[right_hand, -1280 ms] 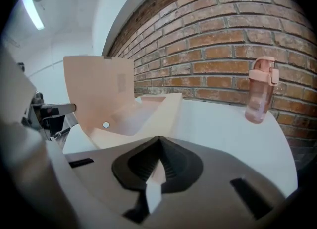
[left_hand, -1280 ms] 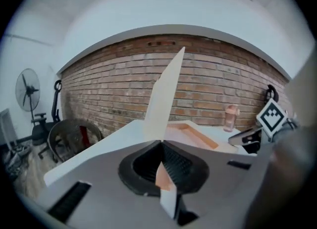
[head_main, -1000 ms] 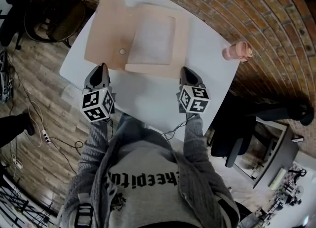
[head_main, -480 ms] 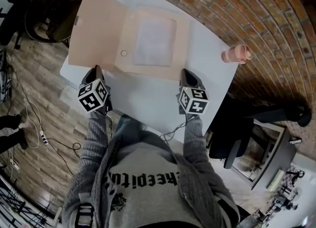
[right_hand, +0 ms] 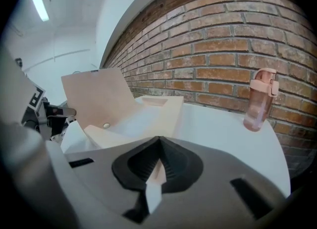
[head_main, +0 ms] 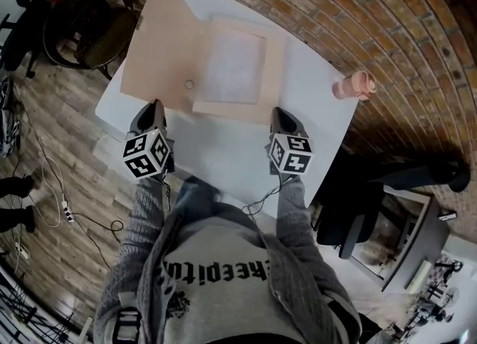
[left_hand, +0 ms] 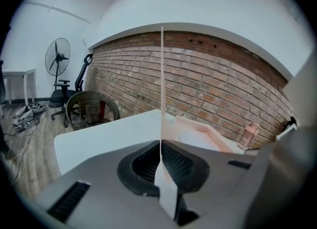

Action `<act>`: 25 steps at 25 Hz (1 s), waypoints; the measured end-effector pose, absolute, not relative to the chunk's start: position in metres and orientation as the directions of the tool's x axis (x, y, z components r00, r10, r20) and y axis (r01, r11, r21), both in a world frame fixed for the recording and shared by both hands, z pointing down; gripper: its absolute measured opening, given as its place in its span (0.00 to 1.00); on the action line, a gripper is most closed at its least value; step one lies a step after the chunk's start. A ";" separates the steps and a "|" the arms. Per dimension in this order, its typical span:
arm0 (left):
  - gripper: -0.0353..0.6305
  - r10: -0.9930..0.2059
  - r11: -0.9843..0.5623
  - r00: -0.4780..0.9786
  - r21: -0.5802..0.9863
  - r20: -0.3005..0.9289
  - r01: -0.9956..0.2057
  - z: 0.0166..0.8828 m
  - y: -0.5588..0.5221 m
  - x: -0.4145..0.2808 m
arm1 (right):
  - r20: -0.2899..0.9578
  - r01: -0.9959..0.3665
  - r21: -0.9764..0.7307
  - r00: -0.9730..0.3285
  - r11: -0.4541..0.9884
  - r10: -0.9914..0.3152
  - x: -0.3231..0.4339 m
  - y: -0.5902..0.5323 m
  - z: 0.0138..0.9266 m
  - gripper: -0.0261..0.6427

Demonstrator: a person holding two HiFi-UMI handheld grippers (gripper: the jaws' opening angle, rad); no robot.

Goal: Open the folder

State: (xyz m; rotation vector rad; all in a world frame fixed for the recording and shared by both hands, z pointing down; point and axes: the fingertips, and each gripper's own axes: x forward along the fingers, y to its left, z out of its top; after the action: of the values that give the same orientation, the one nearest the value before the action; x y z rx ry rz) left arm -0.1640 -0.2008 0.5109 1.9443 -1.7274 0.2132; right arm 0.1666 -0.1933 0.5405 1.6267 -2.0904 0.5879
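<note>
A peach folder [head_main: 237, 67] lies on the white table [head_main: 223, 153], its inside with a pale sheet showing. Its cover [head_main: 160, 45] stands raised at the left, with a round snap [head_main: 189, 84] near the fold. My left gripper [head_main: 154, 108] is shut on the cover's near edge. In the left gripper view the cover [left_hand: 161, 84] shows edge-on as a thin upright line rising from between the shut jaws of the left gripper [left_hand: 161, 146]. My right gripper [head_main: 279, 114] is shut on the folder's near right corner, where the right gripper [right_hand: 158, 141] pinches the folder's peach edge [right_hand: 163, 114].
A pink bottle [head_main: 356, 84] stands near the table's right edge, and shows as the pink bottle [right_hand: 261, 99] against the brick wall. A wicker chair [head_main: 89, 22] is left of the table, a black office chair [head_main: 358, 201] at the right. Cables lie on the wooden floor.
Half a second ago the cover had swung further out to the left and lay flatter. Now it stands steeper again, and my left gripper has come back toward the right. The right gripper has kept still.
</note>
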 end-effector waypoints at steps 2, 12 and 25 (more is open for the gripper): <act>0.07 -0.885 -0.079 0.192 0.268 0.425 -0.960 0.503 -0.201 -0.156 | 0.548 -0.971 -0.072 -0.229 0.227 -0.805 0.163 -0.192 0.533 0.04; 0.07 -0.893 -0.254 0.328 0.256 0.309 -0.933 0.463 -0.178 -0.121 | 0.440 -0.964 -0.097 -0.266 0.249 -0.857 0.150 -0.171 0.488 0.04; 0.07 -0.925 -0.307 0.336 0.171 0.176 -0.936 0.401 -0.132 -0.114 | 0.304 -0.960 -0.081 -0.278 0.266 -0.911 0.146 -0.129 0.427 0.04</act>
State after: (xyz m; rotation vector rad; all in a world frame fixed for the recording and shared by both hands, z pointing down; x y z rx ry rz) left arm -0.1139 -0.1317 0.4007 2.3591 -1.6815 0.0653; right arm 0.1459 -0.1286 0.4267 1.7532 -2.3363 0.3704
